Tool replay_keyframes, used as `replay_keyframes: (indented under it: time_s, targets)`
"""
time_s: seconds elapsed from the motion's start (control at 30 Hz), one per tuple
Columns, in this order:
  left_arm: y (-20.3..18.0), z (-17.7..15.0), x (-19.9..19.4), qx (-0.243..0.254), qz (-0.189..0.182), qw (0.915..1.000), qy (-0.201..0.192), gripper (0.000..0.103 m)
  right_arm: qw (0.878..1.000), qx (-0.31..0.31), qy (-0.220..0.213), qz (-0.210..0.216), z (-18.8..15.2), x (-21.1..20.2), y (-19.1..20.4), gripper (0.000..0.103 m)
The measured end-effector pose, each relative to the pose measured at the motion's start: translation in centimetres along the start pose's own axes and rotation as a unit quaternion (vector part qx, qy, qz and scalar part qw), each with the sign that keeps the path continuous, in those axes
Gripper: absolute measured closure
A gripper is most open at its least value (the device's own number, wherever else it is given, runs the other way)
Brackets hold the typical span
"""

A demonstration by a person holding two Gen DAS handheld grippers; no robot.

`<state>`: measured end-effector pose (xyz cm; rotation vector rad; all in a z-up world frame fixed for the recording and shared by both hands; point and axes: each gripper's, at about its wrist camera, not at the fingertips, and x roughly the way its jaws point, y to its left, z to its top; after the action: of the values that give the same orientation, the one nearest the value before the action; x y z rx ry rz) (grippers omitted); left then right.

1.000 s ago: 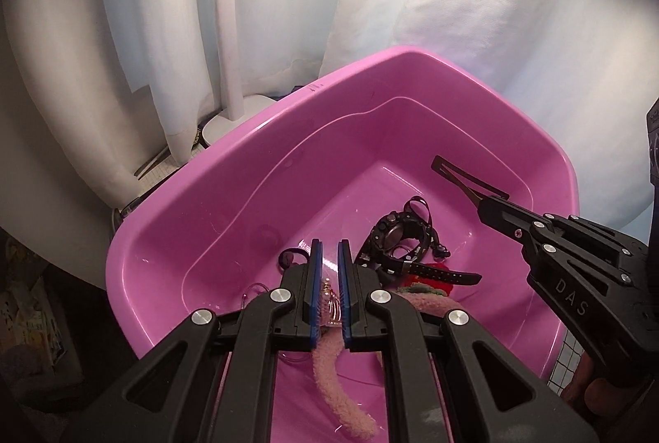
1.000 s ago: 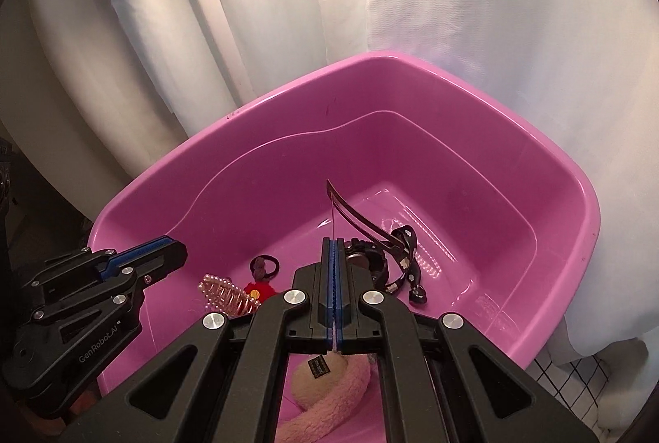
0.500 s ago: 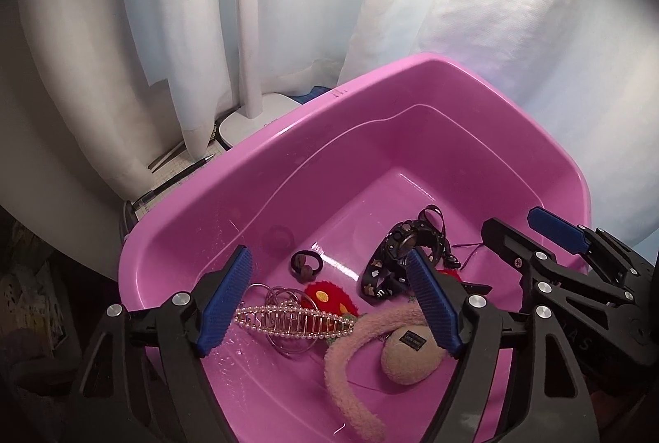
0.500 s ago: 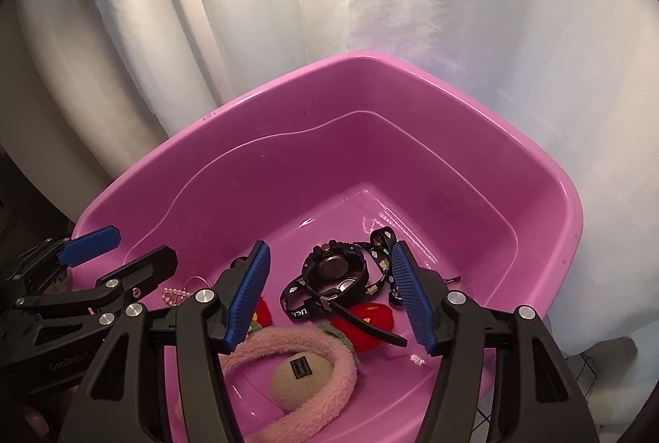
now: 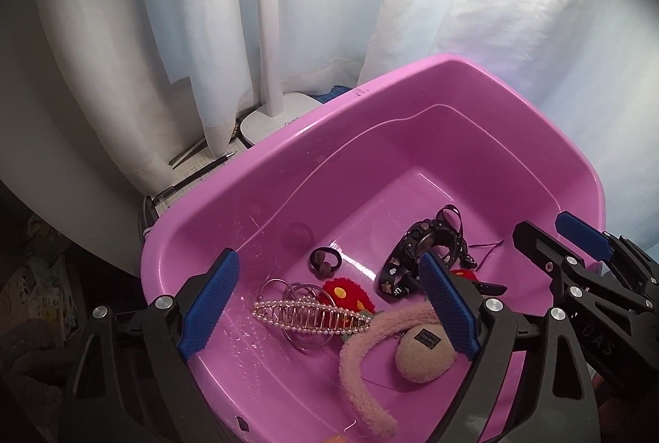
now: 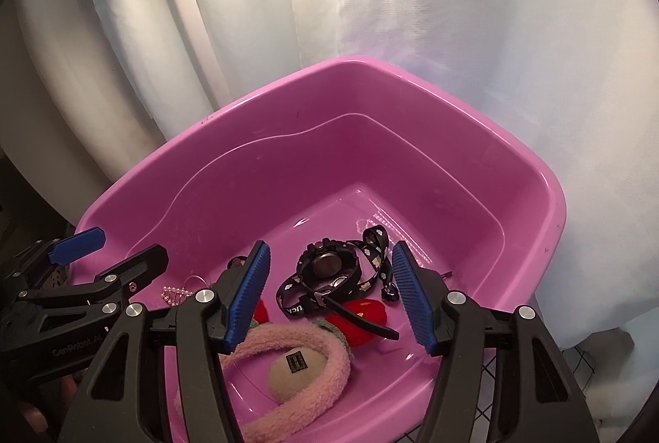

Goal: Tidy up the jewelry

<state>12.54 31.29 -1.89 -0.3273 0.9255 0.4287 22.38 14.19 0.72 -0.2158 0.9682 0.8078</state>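
The left gripper (image 5: 329,303) is opening — nothing pinched — with the pearl hair clip (image 5: 311,316) lying crosswise between its pads, nearer than the spread right gripper (image 6: 329,292).

Each black tool (image 5: 329,303) has blue ribbed pads (image 6: 249,296) and silver screws.

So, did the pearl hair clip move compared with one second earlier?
Yes. The pearl hair clip left the left tool and now lies flat on the pink tub's floor.
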Motion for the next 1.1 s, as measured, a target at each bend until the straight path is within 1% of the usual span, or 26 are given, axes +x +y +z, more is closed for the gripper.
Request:
replay_keyframes:
  time_s: [0.23, 1.1]
  targets:
    - [0.05, -0.09, -0.26, 0.002, 0.009, 1.0000, 0.000, 0.016, 1.000, -0.004, -0.003, -0.006, -0.11, -0.46, 0.06, 0.044]
    - [0.57, -0.50, -0.84, -0.002, 0.008, 1.0000, 0.001, 0.016, 1.000, -0.020, -0.007, -0.015, -0.57, -1.00, 0.92, 0.044]
